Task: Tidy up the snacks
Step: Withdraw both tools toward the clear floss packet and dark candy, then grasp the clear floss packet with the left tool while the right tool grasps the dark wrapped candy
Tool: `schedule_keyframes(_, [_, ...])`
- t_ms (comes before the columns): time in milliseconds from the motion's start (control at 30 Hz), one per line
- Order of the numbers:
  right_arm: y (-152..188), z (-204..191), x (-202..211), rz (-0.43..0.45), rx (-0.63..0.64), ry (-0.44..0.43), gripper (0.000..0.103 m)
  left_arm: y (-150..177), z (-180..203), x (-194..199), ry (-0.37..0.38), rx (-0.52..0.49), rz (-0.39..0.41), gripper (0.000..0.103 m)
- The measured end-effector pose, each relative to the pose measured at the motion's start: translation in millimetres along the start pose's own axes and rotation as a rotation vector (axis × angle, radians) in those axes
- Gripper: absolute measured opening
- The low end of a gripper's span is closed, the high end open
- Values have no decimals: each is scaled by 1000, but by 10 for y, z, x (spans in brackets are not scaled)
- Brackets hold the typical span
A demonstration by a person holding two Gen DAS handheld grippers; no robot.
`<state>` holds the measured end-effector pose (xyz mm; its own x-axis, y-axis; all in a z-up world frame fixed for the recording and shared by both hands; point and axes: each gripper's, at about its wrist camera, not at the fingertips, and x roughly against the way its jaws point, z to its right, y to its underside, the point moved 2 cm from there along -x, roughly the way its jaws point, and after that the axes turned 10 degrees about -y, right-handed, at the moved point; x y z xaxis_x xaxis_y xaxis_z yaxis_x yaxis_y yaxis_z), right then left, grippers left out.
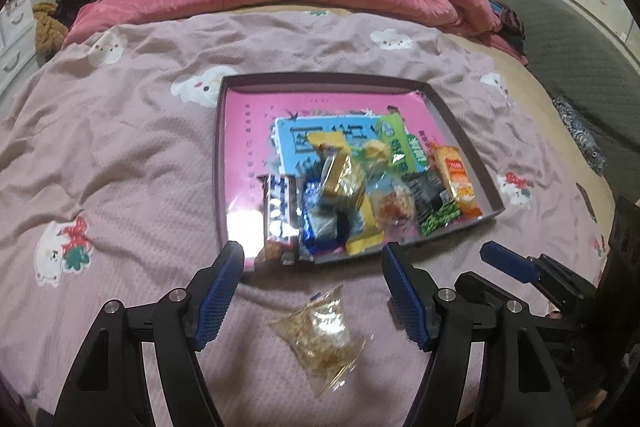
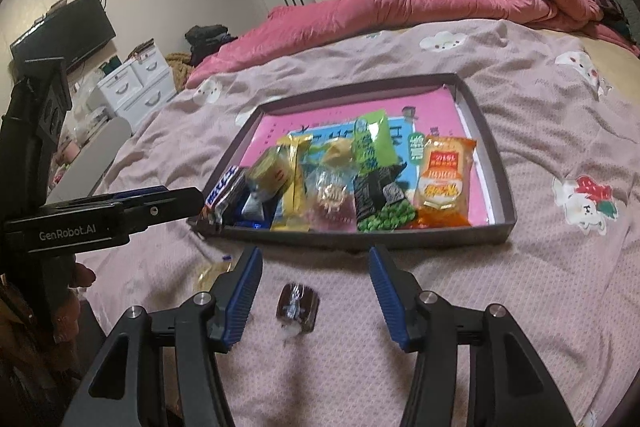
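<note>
Snacks crowd the shallow box (image 2: 496, 227) on the bedspread. Left gripper (image 1: 312, 283) spread above a clear packet (image 1: 320, 335); right gripper (image 2: 316, 283) spread around a dark, possibly chocolate, sweet (image 2: 298, 305), both awaiting collection.

1 tray (image 2: 505, 227), 2 loose snacks, approx 10 pkts inside.

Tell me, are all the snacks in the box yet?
Nearly. Most packets already sit piled in the shallow dark box with the pink bottom. Nothing is in hand: both tools are open and empty. Two remain on the bedsheet: a clear bag of golden bits under the left tool, and a small dark-wrapped sweet under the right tool.
</note>
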<state>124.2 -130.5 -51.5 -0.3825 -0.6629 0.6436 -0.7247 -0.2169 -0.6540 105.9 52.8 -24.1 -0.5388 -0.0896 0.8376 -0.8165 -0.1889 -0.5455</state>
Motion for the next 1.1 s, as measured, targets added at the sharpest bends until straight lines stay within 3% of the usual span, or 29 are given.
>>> schedule_keyframes(533, [217, -133, -359, -154, 34, -27, 55, 290, -102, -173, -17, -5, -98, 73])
schedule_keyframes(800, [293, -142, -511, -203, 53, 0, 55, 461, -69, -276, 5, -10, -156, 73])
schedule_keyframes(967, [312, -130, -578, -218, 66, 19, 47, 516, -10, -334, 14, -17, -178, 73])
schedule_keyframes(1100, [320, -134, -628, -224, 83, 25, 36, 541, 7, -376, 25, -10, -192, 73])
